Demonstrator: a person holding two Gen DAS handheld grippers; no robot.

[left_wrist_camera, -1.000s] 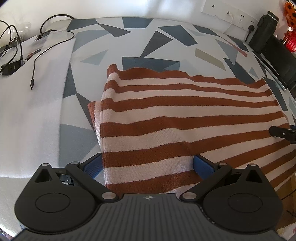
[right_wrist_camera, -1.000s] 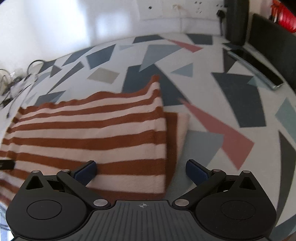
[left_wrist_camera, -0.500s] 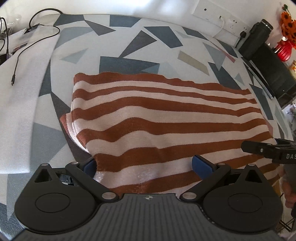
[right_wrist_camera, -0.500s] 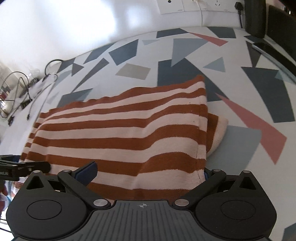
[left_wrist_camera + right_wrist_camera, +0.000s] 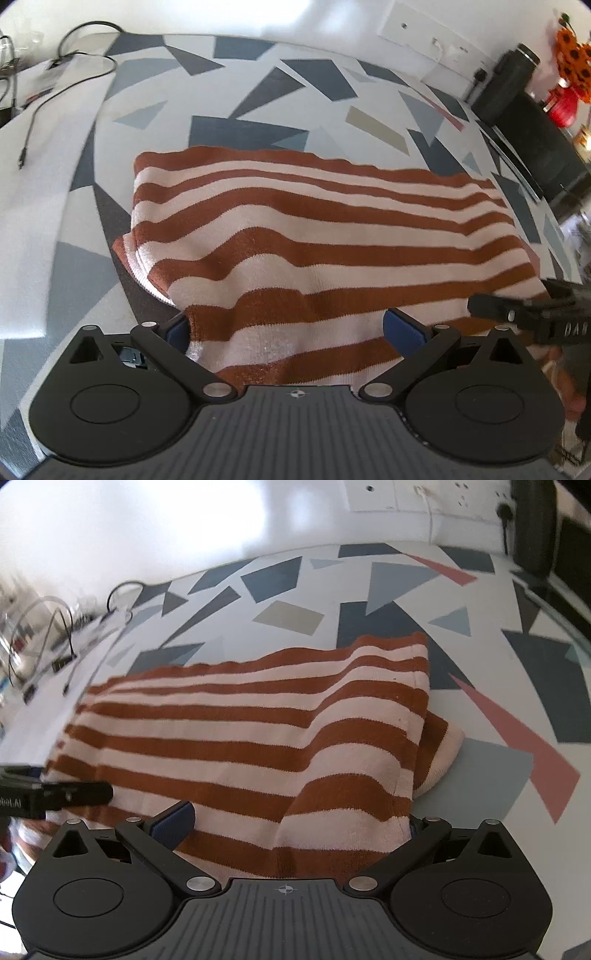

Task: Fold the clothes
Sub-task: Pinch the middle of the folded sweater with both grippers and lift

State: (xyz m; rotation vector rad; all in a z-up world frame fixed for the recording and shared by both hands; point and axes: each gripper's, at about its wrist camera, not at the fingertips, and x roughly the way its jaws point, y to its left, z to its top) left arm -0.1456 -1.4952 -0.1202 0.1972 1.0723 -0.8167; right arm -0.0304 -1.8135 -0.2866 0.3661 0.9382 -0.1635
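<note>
As both tools rose, striped garment (image 5: 314,236) near edge lifted w/ them.

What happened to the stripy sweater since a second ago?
Both claws lifted the near edge of the stripy sweater off the patterned table and are carrying it up and forward. The left claw and right claw have fabric draped between their fingers, which still look spread wide. The far edge stayed on the table, and the cables and the black bottle haven't moved.
</note>
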